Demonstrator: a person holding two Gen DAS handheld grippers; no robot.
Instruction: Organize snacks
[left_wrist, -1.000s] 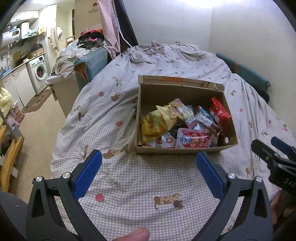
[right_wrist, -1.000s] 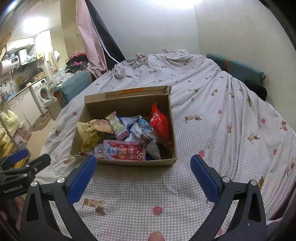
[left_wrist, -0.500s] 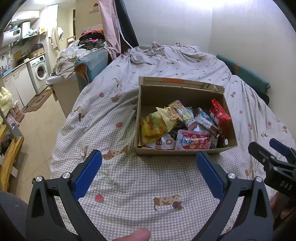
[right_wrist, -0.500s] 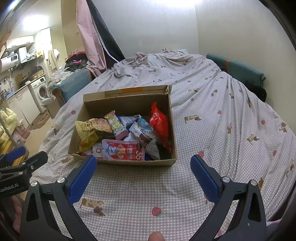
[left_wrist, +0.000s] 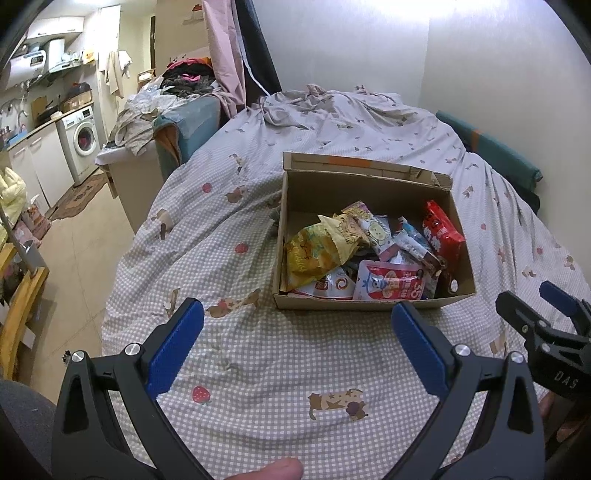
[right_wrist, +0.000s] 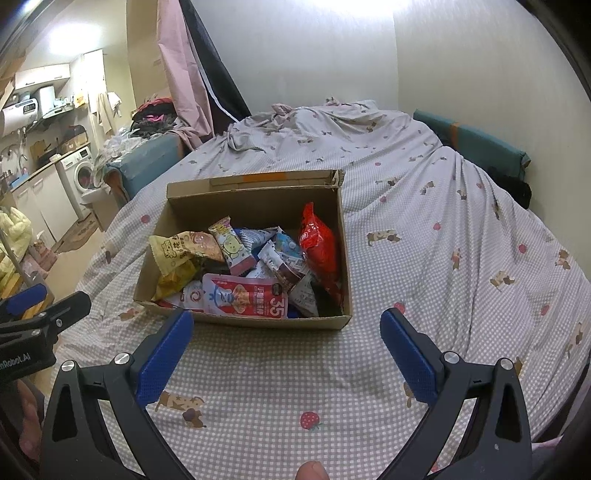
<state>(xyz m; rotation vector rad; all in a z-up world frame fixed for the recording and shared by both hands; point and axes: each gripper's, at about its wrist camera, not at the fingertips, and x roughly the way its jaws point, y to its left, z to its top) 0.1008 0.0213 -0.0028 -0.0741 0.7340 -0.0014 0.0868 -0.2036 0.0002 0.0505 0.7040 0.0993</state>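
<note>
An open cardboard box (left_wrist: 373, 302) (right_wrist: 251, 320) sits on a checked bedspread and holds several snack packets. Among them are a yellow bag (left_wrist: 317, 251) (right_wrist: 177, 254), a red bag (left_wrist: 441, 230) (right_wrist: 317, 240) leaning on the right wall, and a pink-and-white pouch (left_wrist: 391, 284) (right_wrist: 243, 297) at the front. My left gripper (left_wrist: 297, 314) hovers open just short of the box's near left corner, nothing between its blue pads. My right gripper (right_wrist: 286, 321) is open too, in front of the box's near wall. Each gripper appears at the edge of the other's view.
The bed (left_wrist: 258, 369) fills most of both views, with crumpled bedding (right_wrist: 317, 122) at its far end against the wall. A teal cushion (left_wrist: 491, 147) lies along the right wall. To the left are a laundry-covered unit (left_wrist: 147, 125), a washing machine (left_wrist: 83, 142) and bare floor.
Both grippers have drawn back slightly from the box, so it looks a little smaller and farther. Both stay open and the snacks have not moved.
</note>
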